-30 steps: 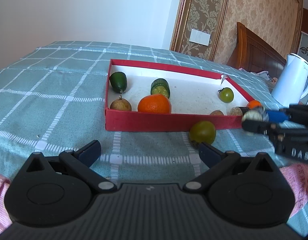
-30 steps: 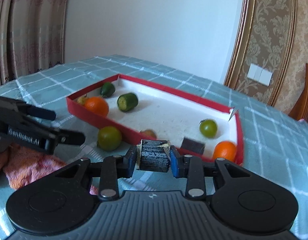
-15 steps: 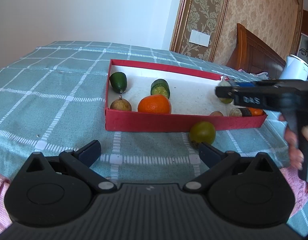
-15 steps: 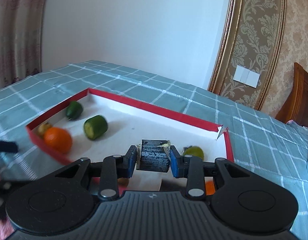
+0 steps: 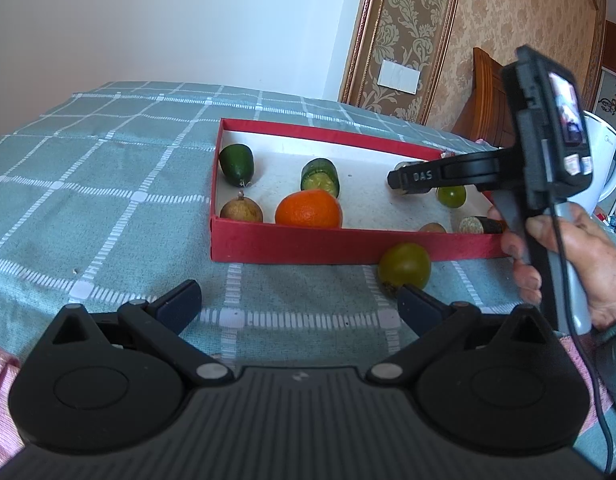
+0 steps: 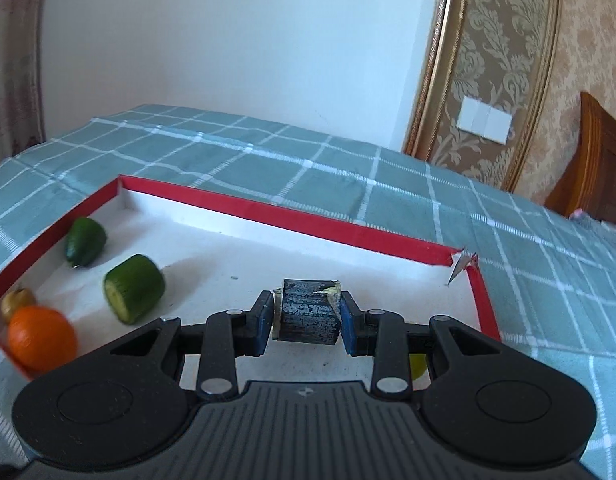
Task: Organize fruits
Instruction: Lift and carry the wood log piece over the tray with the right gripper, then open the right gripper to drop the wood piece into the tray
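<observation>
Your teal checked surface (image 5: 108, 184) carries the red box (image 5: 347, 246), which holds an orange (image 5: 308, 209), two green cucumber pieces and smaller fruits, while a green tomato (image 5: 404, 266) sits outside, touching its near wall. Your right hand-held gripper (image 6: 308, 314) hangs over the box's white floor, clenched on a dark cut chunk (image 6: 308, 312). Your left hand-held gripper (image 5: 300, 304) is released, with nothing between its fingers, low over the surface near the tomato.

orange (image 5: 308, 209) in box (image 5: 292, 246) – tomato (image 5: 404, 265) outside
</observation>
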Tool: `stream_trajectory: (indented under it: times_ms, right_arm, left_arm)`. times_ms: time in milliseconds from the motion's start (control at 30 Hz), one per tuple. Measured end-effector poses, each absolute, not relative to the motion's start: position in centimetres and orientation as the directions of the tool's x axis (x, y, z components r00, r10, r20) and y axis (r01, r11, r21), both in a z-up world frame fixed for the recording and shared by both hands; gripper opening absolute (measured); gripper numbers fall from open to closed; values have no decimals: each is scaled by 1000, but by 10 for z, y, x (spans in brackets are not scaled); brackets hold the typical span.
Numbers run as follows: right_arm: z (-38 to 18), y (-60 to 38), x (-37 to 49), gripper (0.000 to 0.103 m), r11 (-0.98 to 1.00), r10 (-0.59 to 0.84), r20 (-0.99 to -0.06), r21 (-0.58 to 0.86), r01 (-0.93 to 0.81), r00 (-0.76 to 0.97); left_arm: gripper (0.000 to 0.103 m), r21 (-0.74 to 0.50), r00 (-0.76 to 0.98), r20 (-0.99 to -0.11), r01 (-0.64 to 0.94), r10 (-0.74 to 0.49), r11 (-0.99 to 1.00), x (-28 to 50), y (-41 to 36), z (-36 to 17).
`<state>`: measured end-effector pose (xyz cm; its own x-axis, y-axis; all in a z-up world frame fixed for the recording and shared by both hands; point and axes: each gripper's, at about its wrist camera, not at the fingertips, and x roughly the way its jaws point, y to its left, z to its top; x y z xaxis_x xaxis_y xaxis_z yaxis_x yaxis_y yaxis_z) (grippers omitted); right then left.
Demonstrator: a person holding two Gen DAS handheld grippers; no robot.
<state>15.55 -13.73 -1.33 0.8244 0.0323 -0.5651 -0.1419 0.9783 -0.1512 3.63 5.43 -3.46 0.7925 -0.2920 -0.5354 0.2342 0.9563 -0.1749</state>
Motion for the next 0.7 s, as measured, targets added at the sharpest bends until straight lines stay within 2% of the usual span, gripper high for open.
stream_trajectory:
  times_ms: [700]
  right_arm:
    - [-20, -143, 157, 35, 982, 34, -579, -131, -134, 815]
  left_arm:
    - [103, -174, 792, -536, 234, -291, 957, 36, 54, -35]
